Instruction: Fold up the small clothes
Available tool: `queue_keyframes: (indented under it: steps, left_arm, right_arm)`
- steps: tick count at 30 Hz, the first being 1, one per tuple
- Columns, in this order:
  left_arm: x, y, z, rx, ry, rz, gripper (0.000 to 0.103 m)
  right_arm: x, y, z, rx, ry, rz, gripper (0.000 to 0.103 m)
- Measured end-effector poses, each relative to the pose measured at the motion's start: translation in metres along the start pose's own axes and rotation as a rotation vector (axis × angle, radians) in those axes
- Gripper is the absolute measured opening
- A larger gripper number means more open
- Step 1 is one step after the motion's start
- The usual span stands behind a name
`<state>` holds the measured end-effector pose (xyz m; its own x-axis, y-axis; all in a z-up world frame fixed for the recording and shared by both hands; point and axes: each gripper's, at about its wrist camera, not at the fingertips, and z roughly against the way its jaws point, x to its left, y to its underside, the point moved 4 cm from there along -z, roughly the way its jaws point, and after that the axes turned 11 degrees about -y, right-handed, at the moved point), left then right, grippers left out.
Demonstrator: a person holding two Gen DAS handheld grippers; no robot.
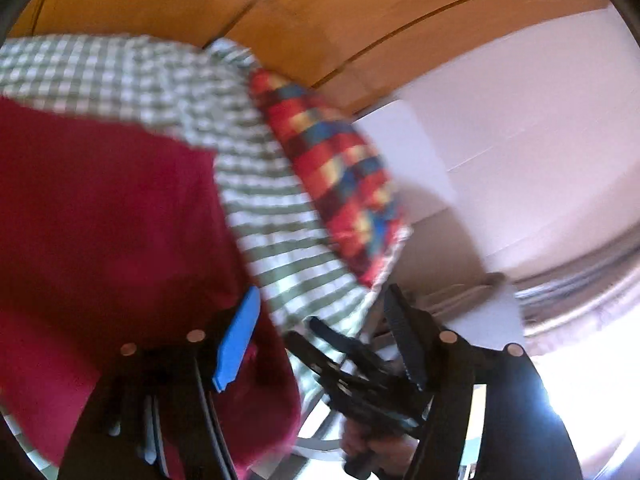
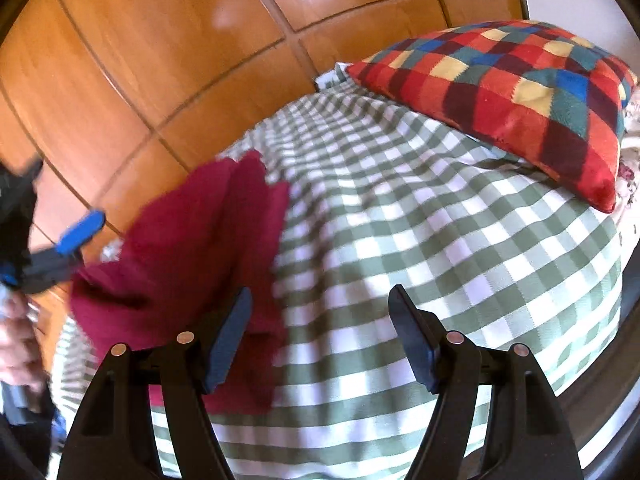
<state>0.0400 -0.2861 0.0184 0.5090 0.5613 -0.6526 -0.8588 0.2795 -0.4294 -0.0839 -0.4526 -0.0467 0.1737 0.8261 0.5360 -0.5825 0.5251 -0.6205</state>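
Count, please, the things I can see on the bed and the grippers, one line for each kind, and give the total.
Red garment: 1
Checked cushion: 1
Green-and-white checked bedcover: 1
Grippers: 2, the left gripper and the right gripper, both with jaws apart and nothing between them
Total: 5

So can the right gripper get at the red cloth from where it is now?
Probably yes. The right gripper is open and empty, and the red cloth lies just off its left finger on the checked cover, with nothing between them.
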Motion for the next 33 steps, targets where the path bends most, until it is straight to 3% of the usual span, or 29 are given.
queue_keyframes:
  steps: [2, 5, 8, 12, 16, 18, 20, 21, 22, 26, 28, 30, 33]
  left_arm:
    - [0.007, -0.003, 0.028, -0.074, -0.013, -0.011, 0.07]
    - [0.044, -0.001, 0.066, -0.195, -0.144, 0.034, 0.07]
    - [0.086, 0.018, 0.089, -0.246, -0.346, 0.062, 0.069]
    - [0.109, 0.049, 0.092, -0.27, -0.618, -0.046, 0.069]
    - [0.107, 0.066, 0.082, -0.264, -0.632, -0.078, 0.069]
    - [0.1, 0.07, 0.076, -0.274, -0.626, -0.11, 0.069]
    - [0.093, 0.07, 0.07, -0.272, -0.605, -0.138, 0.068]
    - [0.088, 0.069, 0.067, -0.268, -0.605, -0.152, 0.068]
    - [0.085, 0.068, 0.058, -0.267, -0.606, -0.161, 0.068]
    - [0.075, 0.071, 0.059, -0.269, -0.599, -0.217, 0.068]
    - [0.073, 0.072, 0.059, -0.27, -0.579, -0.232, 0.068]
    - [0.076, 0.075, 0.049, -0.216, -0.577, -0.249, 0.071]
    - [0.083, 0.08, 0.03, -0.152, -0.574, -0.24, 0.075]
  right_arm:
    - [0.013, -0.004, 0.005, -0.009, -0.051, 0.001, 0.071]
    - [0.039, -0.007, 0.004, 0.032, -0.151, 0.015, 0.073]
    - [0.063, -0.007, 0.003, 0.048, -0.189, 0.021, 0.079]
    - [0.087, -0.01, 0.016, 0.015, -0.201, 0.073, 0.082]
    - [0.125, -0.005, 0.017, 0.028, -0.196, 0.241, 0.082]
    - [0.134, 0.003, 0.005, 0.077, -0.103, 0.328, 0.08]
    - [0.131, 0.014, -0.013, 0.169, -0.028, 0.377, 0.054]
    - [0.124, 0.02, -0.022, 0.202, 0.024, 0.386, 0.03]
    - [0.119, 0.025, -0.024, 0.222, 0.042, 0.384, 0.017]
    - [0.094, 0.035, -0.005, 0.212, 0.027, 0.313, 0.016]
    - [0.072, 0.05, -0.011, 0.247, 0.094, 0.29, 0.016]
    - [0.046, 0.065, -0.024, 0.28, 0.099, 0.226, 0.016]
    - [0.045, 0.067, -0.021, 0.261, 0.086, 0.228, 0.016]
